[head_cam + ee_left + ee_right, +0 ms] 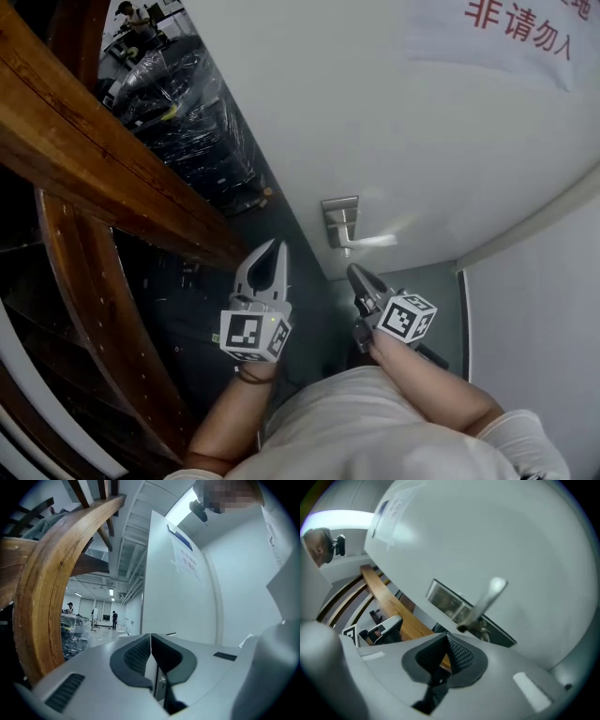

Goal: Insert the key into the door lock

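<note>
We've got left gripper (277, 246) & right gripper (354, 271) fingers both pinched together, no key visible btw them; lock plate (339, 217) sits just ahead on door (422, 141), so we'd first find key, approach level.

grey fingers (265, 269), black-and-white marker cubes (251, 336), white shirt (375, 431)

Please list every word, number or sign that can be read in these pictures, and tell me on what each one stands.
"非请勿入": red characters on the white paper sign stuck to the door, head view.
The line above it on that sign: cut off by the picture's edge, not readable.
The print on the paper in the left gripper view and the right gripper view: too blurred to read.
</note>
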`<state>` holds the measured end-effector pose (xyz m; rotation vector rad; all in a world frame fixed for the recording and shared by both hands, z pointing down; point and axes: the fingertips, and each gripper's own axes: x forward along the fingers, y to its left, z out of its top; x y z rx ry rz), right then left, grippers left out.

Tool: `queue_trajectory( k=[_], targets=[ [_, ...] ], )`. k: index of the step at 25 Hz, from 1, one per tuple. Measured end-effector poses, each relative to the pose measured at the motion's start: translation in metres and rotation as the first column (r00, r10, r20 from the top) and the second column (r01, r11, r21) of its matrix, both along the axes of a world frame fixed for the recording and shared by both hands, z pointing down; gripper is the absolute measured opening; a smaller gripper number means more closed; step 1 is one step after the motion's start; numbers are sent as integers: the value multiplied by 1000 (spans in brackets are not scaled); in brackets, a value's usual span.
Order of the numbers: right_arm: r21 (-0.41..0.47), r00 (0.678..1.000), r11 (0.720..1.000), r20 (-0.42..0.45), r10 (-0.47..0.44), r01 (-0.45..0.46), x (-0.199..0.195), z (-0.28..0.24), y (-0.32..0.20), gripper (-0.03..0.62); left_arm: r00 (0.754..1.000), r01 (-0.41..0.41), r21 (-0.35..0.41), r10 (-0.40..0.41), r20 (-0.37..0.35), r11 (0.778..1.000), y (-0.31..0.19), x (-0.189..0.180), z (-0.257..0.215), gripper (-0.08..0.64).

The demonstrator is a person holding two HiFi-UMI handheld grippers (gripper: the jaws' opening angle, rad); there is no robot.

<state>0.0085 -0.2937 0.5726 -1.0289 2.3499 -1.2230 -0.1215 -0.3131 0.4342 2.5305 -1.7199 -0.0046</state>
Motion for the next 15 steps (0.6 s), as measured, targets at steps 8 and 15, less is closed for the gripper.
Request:
queue_trajectory(
  k=[8, 15],
  targets=[
    [425, 916, 899, -393, 79, 104, -19, -132, 62, 2, 999, -20, 6, 19, 41, 1000, 77, 5, -45, 6],
    [526, 860, 841, -479, 175, 122, -41, -178, 111, 2, 999, -26, 21, 25, 47, 999, 132, 5, -58, 6]
  ],
)
